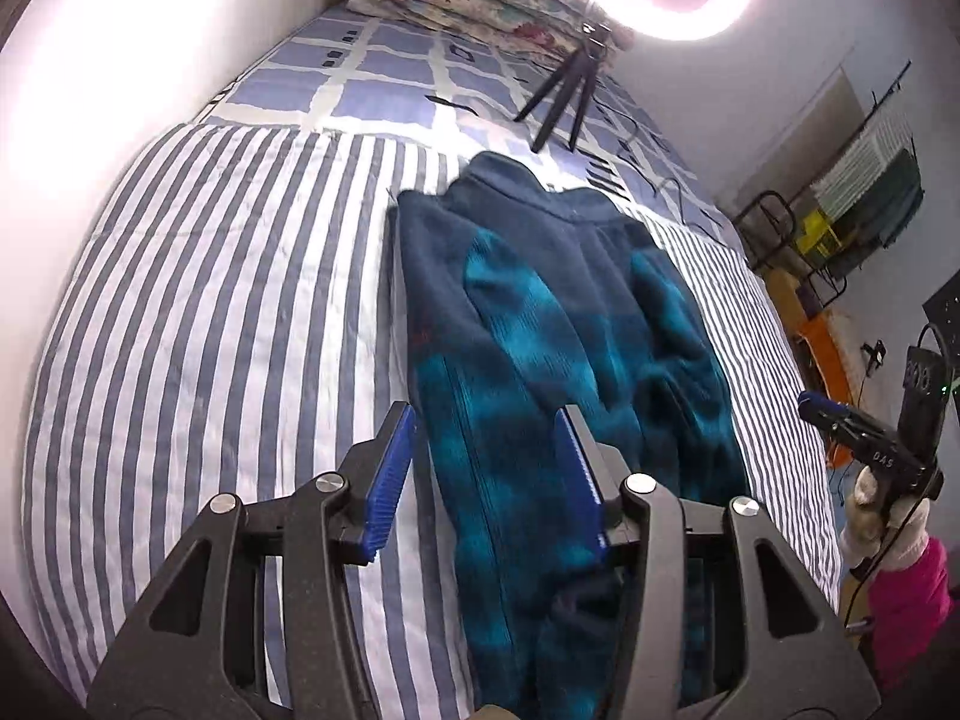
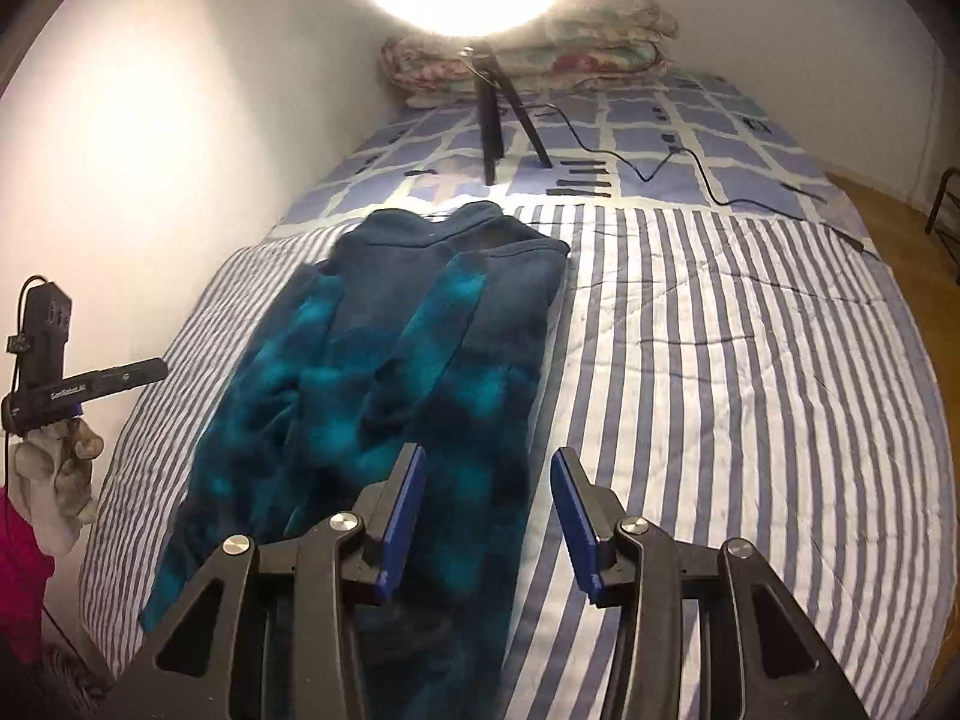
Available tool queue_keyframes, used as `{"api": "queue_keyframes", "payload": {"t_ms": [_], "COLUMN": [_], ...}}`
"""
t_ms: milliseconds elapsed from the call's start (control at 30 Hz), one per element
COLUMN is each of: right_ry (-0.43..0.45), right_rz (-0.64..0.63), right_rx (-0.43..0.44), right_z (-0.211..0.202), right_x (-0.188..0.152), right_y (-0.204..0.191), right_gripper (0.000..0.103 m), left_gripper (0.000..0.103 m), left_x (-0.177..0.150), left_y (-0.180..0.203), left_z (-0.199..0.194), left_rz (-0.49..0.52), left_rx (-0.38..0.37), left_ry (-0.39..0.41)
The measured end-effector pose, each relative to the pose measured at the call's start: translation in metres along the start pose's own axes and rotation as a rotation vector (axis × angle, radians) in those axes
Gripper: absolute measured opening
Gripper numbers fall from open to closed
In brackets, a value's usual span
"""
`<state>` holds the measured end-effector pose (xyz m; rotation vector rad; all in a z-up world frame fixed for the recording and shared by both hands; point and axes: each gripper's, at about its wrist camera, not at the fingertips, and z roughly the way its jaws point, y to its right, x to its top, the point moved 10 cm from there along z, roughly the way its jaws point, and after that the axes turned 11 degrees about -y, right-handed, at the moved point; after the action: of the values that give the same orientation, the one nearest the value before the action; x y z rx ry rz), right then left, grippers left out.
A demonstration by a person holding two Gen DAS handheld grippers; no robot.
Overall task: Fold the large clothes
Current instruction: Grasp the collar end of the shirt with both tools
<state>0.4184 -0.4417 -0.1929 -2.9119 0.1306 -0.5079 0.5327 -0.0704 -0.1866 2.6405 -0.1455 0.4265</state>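
both my grippers, left point(image 1: 489, 468) and right point(image 2: 489, 507), hang apart, empty, over the fleece's point(image 1: 540, 330) near hem on the striped bed point(image 1: 210, 300). grabbing one layer only could undo those folded-in sleeves.

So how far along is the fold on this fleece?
Done: the fleece lies on the striped blanket as a long narrow strip, both sleeves folded in on top. In hand: nothing; the left gripper and right gripper are open and empty above its near end. Left: probably folding it across its length, hem toward collar.
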Motion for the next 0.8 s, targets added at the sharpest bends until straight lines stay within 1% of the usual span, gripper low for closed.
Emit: {"api": "queue_keyframes", "payload": {"t_ms": [67, 100, 167, 200, 233, 333, 400, 467, 600, 633, 667, 700, 800], "right_ry": [0.004, 0.008, 0.005, 0.004, 0.003, 0.004, 0.009, 0.014, 0.009, 0.004, -0.005, -0.01, -0.018], "right_rz": [0.016, 0.014, -0.015, -0.038, -0.051, -0.078, -0.058, -0.019, 0.039, 0.058, 0.082, 0.101, 0.164], "right_rx": [0.012, 0.036, 0.078, 0.079, 0.072, 0.009, 0.004, 0.008, 0.003, 0.007, 0.021, 0.033, 0.101], "right_z": [0.007, 0.011, 0.019, 0.026, 0.029, 0.049, 0.059, 0.069, 0.087, 0.094, 0.101, 0.106, 0.123], "right_x": [0.01, 0.016, 0.029, 0.036, 0.04, 0.06, 0.071, 0.083, 0.096, 0.1, 0.102, 0.104, 0.109], "right_y": [0.001, -0.003, -0.015, -0.022, -0.026, -0.027, -0.02, -0.005, 0.026, 0.034, 0.043, 0.049, 0.063], "right_gripper": [0.045, 0.045, 0.045, 0.045, 0.045, 0.047, 0.051, 0.051, 0.051, 0.053, 0.055, 0.058, 0.057], "left_gripper": [0.049, 0.049, 0.049, 0.049, 0.049, 0.049, 0.049, 0.049, 0.049, 0.049, 0.051, 0.057, 0.058], "left_x": [0.011, 0.016, 0.024, 0.028, 0.033, 0.047, 0.057, 0.068, 0.086, 0.091, 0.096, 0.098, 0.106], "left_y": [-0.005, -0.007, -0.011, -0.013, -0.016, -0.023, -0.028, -0.033, -0.044, -0.046, -0.048, -0.049, -0.053], "left_z": [0.007, 0.01, 0.02, 0.025, 0.03, 0.044, 0.054, 0.066, 0.087, 0.092, 0.098, 0.102, 0.113], "left_rz": [-0.008, -0.012, -0.015, -0.015, -0.014, -0.014, -0.018, -0.027, -0.05, -0.054, -0.059, -0.06, -0.065], "left_rx": [-0.001, -0.007, -0.016, -0.01, -0.006, 0.014, 0.016, 0.005, -0.008, -0.011, -0.017, -0.022, -0.037], "left_ry": [0.005, 0.006, -0.001, 0.0, -0.001, -0.004, -0.003, -0.013, -0.038, -0.041, -0.046, -0.054, -0.061]}}
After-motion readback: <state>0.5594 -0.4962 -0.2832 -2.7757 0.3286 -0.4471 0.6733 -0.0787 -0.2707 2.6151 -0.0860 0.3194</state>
